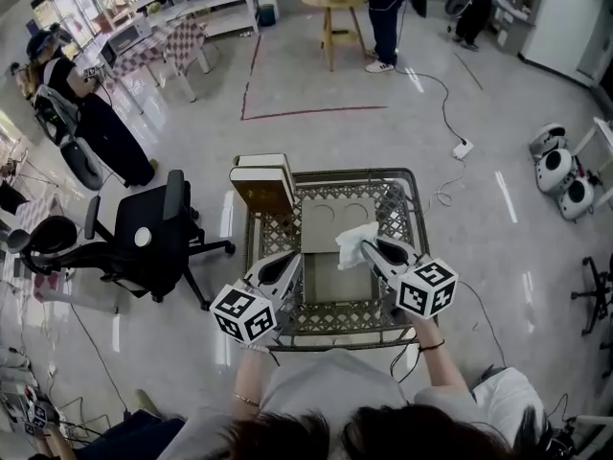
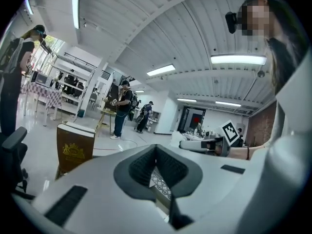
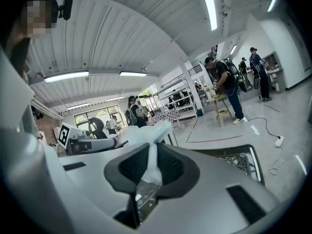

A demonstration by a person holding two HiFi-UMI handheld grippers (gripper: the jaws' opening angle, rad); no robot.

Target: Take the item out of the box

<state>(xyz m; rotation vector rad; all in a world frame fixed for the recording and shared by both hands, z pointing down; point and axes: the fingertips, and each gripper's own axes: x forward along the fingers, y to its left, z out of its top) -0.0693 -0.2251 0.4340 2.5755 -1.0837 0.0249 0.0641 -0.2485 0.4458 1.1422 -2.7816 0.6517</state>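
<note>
Head view, right tool point(image 1: 370, 249) pinching crumpled item point(image 1: 351, 239)

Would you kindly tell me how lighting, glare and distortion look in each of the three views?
Head view: even light, white glare streaks on the glossy floor, straight lines bowed toward the edges. Left gripper view: strong fisheye, dark corners, ceiling lamp blown out. Right gripper view: same curved look, and the white item in the right tool looks soft up close.

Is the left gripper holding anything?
No, the left gripper shows its fingers together with nothing between them; the right gripper pinches the white item.
</note>
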